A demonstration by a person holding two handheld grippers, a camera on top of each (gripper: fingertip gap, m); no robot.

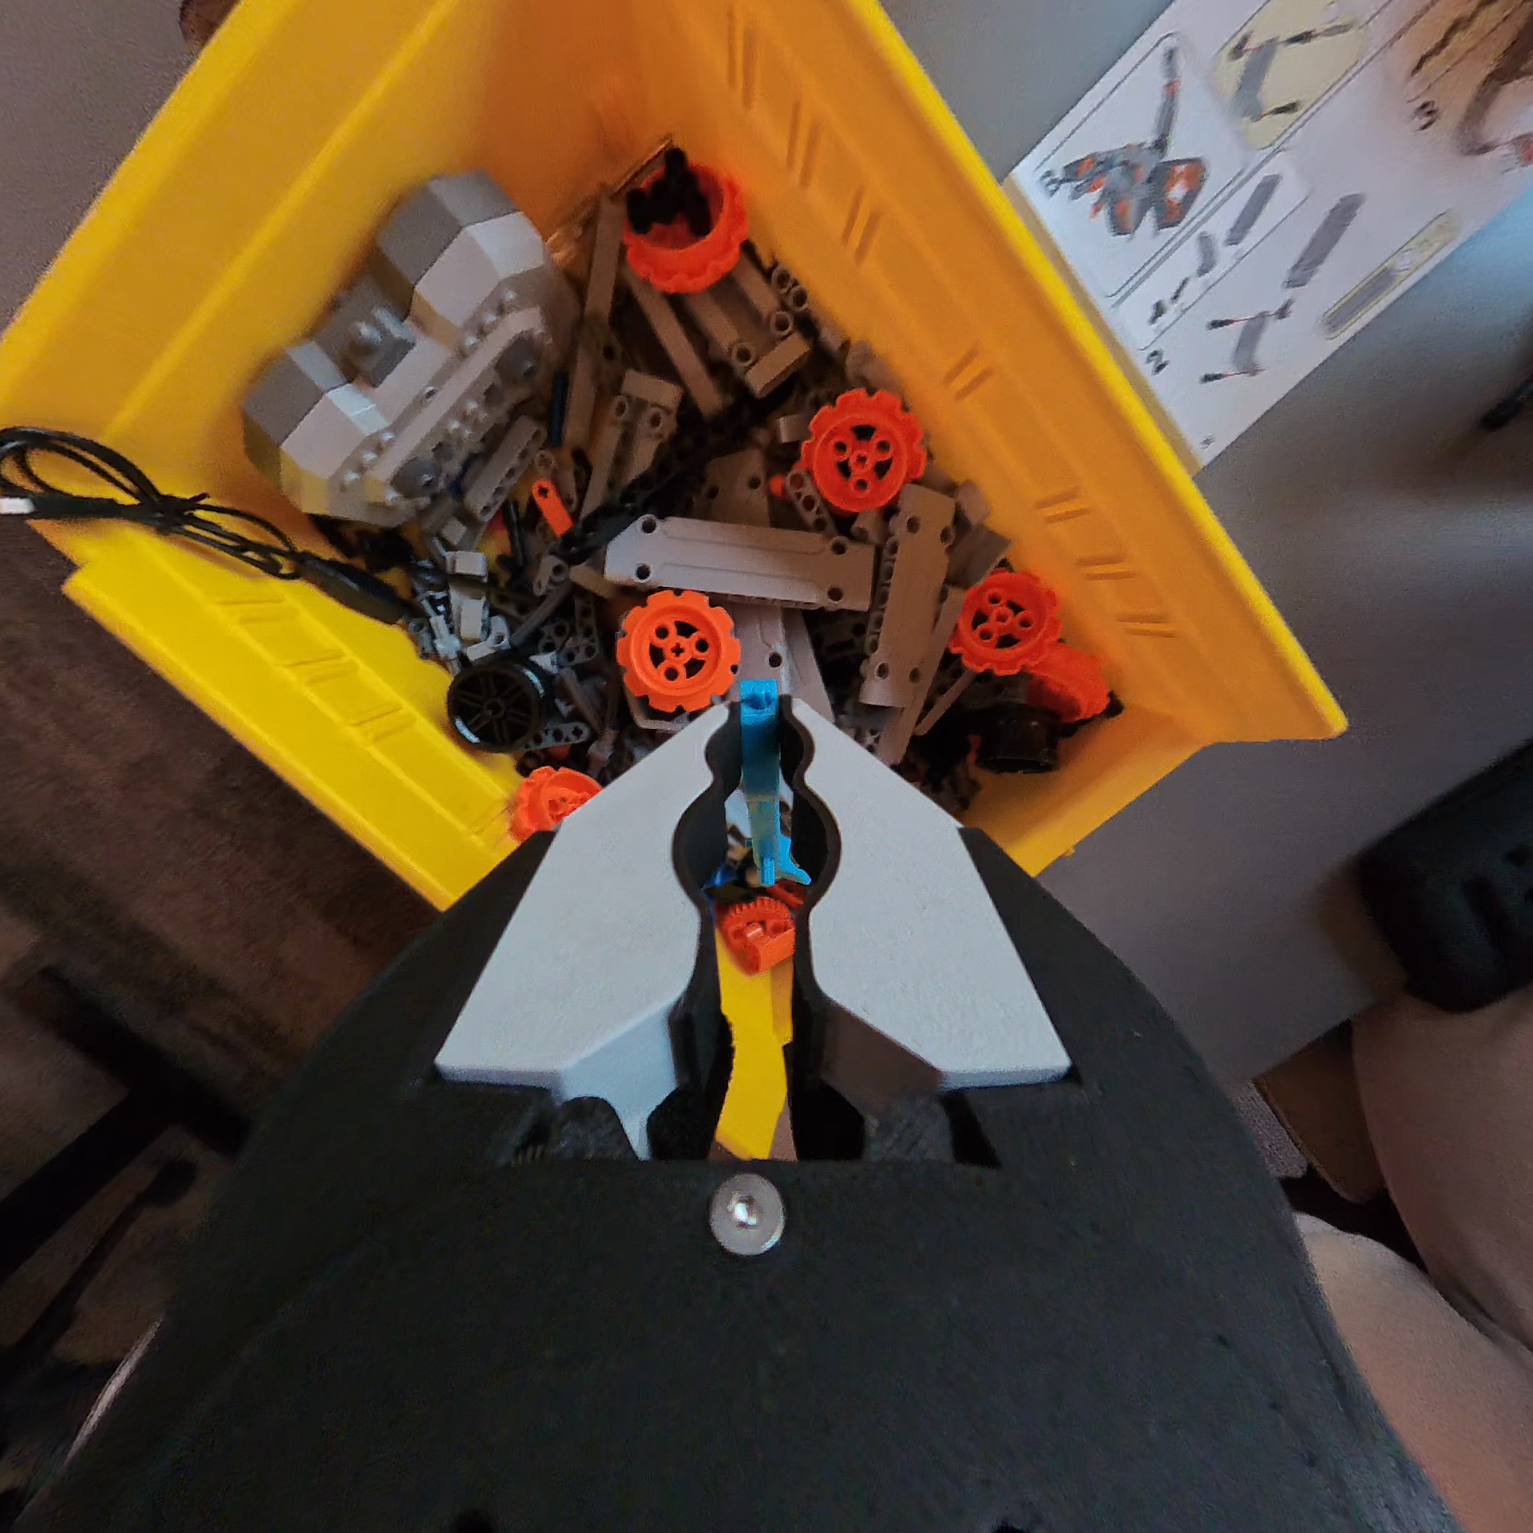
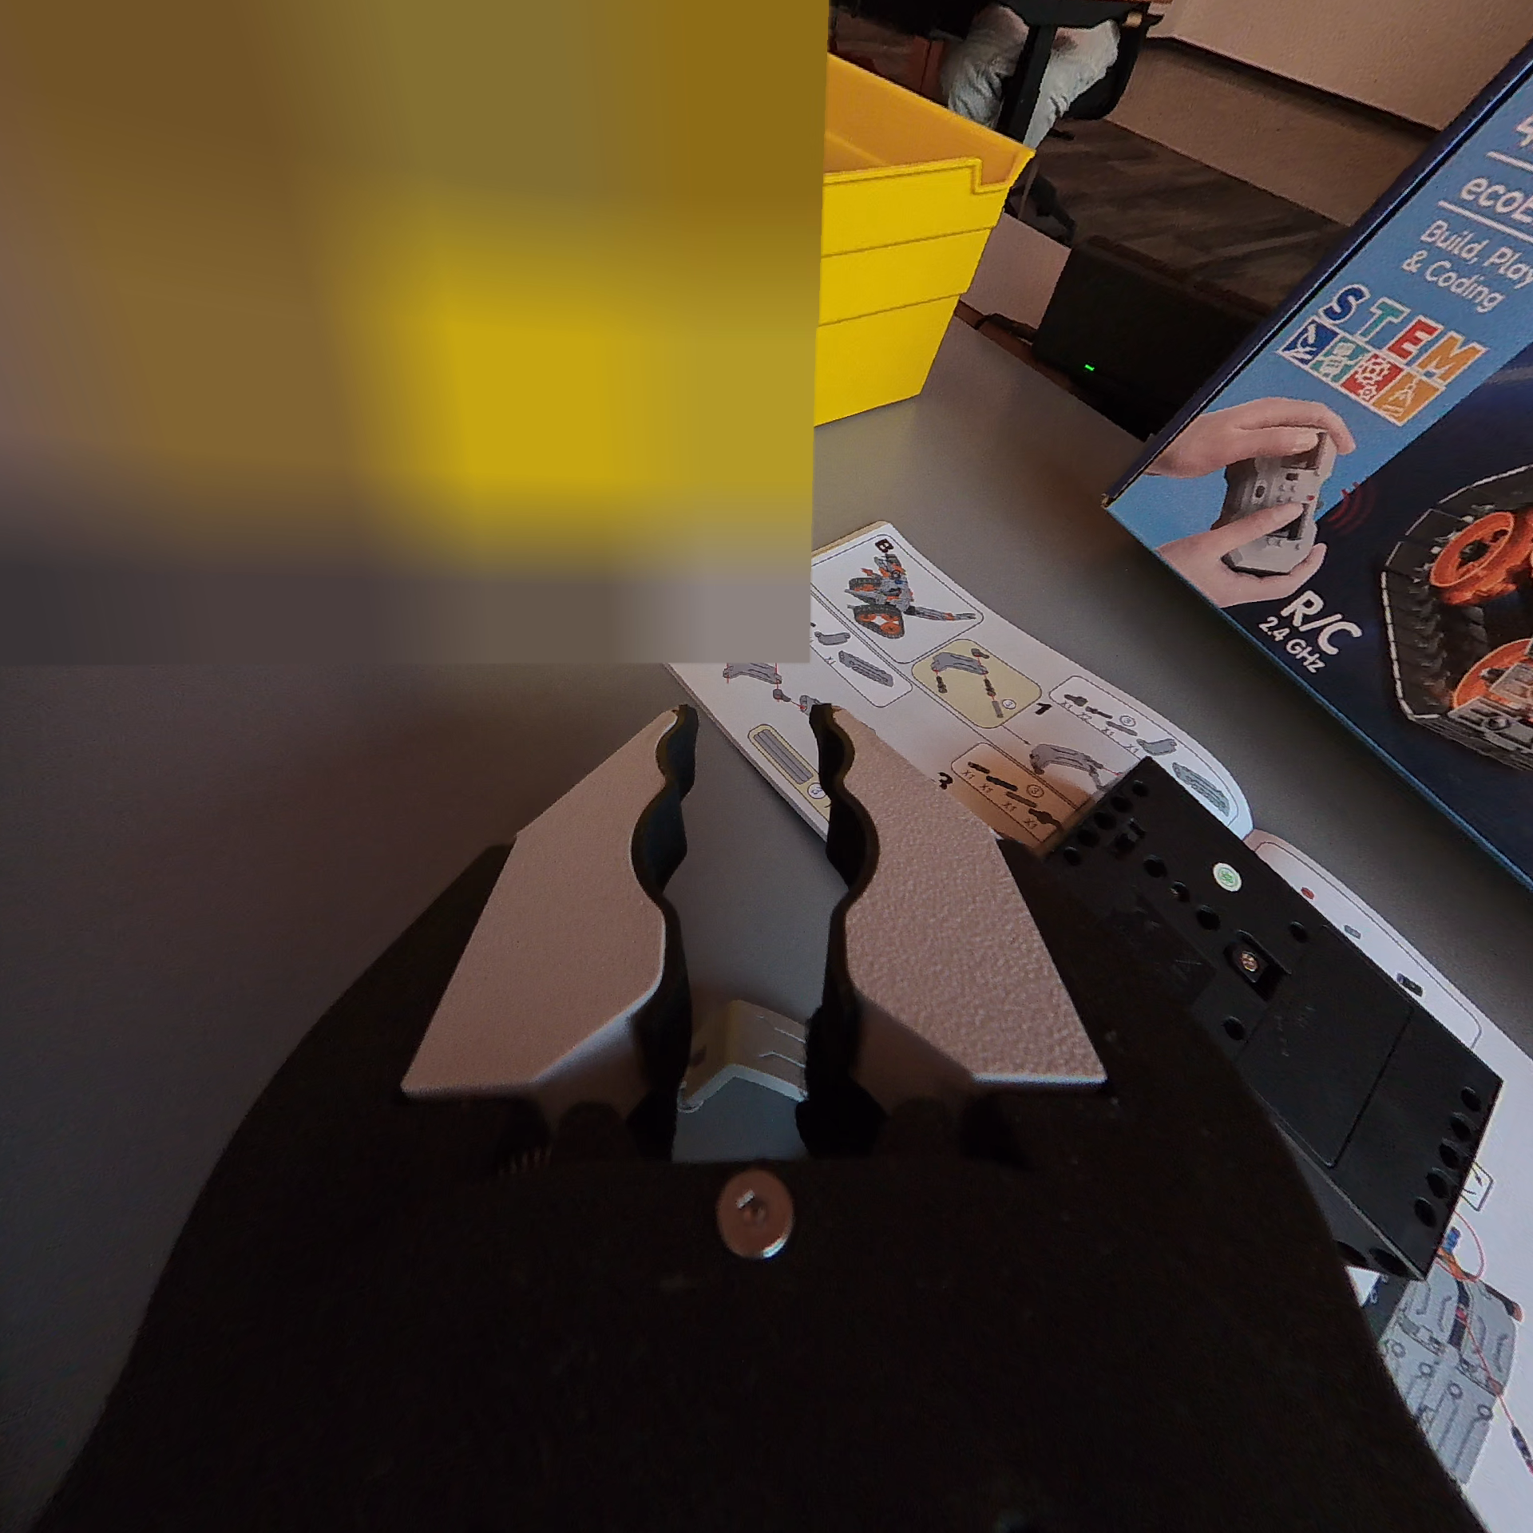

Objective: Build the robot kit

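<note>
My left gripper is shut on a slim blue plastic piece and holds it above the near corner of a yellow bin. The bin holds a heap of grey beams, several orange toothed wheels, a black wheel and a grey motor block. My right gripper is open and empty, low over the grey table, with its tips at the edge of an open instruction booklet. A black battery box lies on the booklet just right of the right finger.
A black cable hangs over the bin's left rim. The booklet also shows right of the bin in the left wrist view. A blue kit box stands at the right. The yellow bin shows behind a blurred patch. A person's arm is at the right. My right fingertips sit around 25 cm from my left ones.
</note>
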